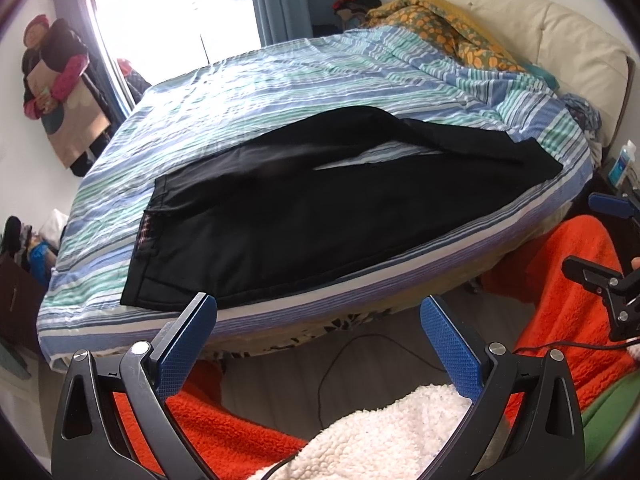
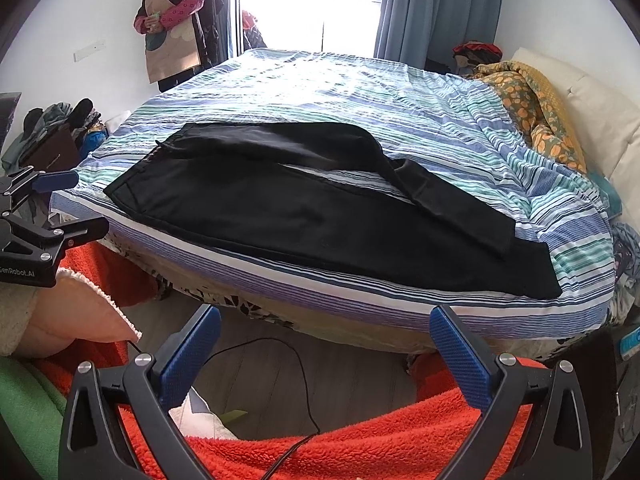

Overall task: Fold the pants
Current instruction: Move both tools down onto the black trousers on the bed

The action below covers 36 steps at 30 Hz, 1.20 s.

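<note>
**Both claws free, pants spread at the near edge of the bed**

The pants (image 2: 320, 224) lie flat along the near edge of the bed (image 2: 360, 96), waistband toward its left end, cuffs toward its right. The near leg runs straight beside the edge; the far leg bends and its cuff end crosses on top of the near one. A sliver of striped cover shows between the legs.

Your left claw (image 1: 318, 344) is spread wide and empty, held short of the bed near the waistband. Your right claw (image 2: 325, 354) is likewise spread and empty, off the bed edge near the middle of the near leg.

No fold looks started, so the likely first move is laying one leg over the other. Take the far leg at two spots, waistband corner with the left, cuff with the right. Pinch only the top layer. Lift both ends together and keep the cloth taut so the seams line up. Straighten the crossed cuff first, or the fold will trap a twist.
</note>
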{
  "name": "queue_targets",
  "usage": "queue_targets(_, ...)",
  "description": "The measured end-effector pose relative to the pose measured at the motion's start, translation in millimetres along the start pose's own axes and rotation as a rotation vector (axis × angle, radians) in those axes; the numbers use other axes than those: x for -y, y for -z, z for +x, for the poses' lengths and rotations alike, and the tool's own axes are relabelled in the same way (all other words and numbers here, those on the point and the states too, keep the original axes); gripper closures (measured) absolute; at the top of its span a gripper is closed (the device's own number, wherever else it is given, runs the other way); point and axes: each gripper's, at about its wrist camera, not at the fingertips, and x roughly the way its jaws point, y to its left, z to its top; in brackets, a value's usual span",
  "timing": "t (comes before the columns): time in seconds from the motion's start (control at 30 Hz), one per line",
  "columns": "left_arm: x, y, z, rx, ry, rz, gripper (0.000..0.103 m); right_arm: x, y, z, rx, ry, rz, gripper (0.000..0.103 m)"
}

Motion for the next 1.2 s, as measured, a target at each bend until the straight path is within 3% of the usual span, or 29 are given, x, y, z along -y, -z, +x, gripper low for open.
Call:
queue_targets(0.1, -2, -5, 5, -0.009, -0.022, -0.005, 0.001, 12, -5, 7, 0.010, -0.053, 0.019, 0.000)
queue_targets(0.17, -3, -7, 8, -0.013, -0.028, -0.009, 0.001, 38, -15, 13, 0.058, -0.037, 0.016, 0.000)
queue_targets(0.27, -3, -10, 14, -0.027, -0.025, -0.010, 0.001, 103, -34, 42, 0.117, 0.105, -0.059, 0.000)
queue_targets(0.37, -3, -13, 19, -0.042, -0.028, -0.018, 0.001, 179, -41, 114, 0.019, 0.263, -0.165, 0.003)
queue_targets(0.43, -4, -14, 22, -0.052, -0.039, -0.027, 0.001, 207, -39, 163, -0.088, 0.274, -0.279, 0.029)
queue_targets(0.47, -4, -14, 24, -0.060, -0.047, -0.032, 0.001, 216, -38, 185, -0.130, 0.256, -0.331, 0.034)
queue_targets(0.6, -7, -18, 33, -0.101, -0.078, -0.043, 0.001, 242, -46, 242, -0.192, 0.299, -0.441, 0.040)
queue_targets(0.63, -8, -22, 37, -0.109, -0.088, -0.043, 0.001, 252, -49, 245, -0.198, 0.287, -0.412, 0.061)
queue_targets(0.67, -11, -26, 40, -0.110, -0.095, -0.047, 0.001, 260, -57, 245, -0.199, 0.266, -0.368, 0.075)
queue_targets(0.7, -15, -33, 43, -0.106, -0.090, -0.058, 0.001, 265, -67, 238, -0.172, 0.269, -0.314, 0.095)
queue_targets(0.83, -51, -84, 60, -0.034, 0.067, -0.217, 0.001, 259, -92, 173, 0.021, 0.249, -0.174, 0.098)
queue_targets(0.97, -81, -156, 122, 0.037, 0.240, -0.332, 0.001, 235, -86, 109, 0.161, 0.227, -0.148, 0.098)
queue_targets(1.13, -92, -227, 254, -0.101, 0.494, -0.500, 0.001, 187, -63, 64, 0.249, 0.284, -0.203, 0.098)
queue_targets(1.2, -92, -244, 298, -0.159, 0.494, -0.562, 0.001, 171, -53, 55, 0.261, 0.301, -0.223, 0.098)
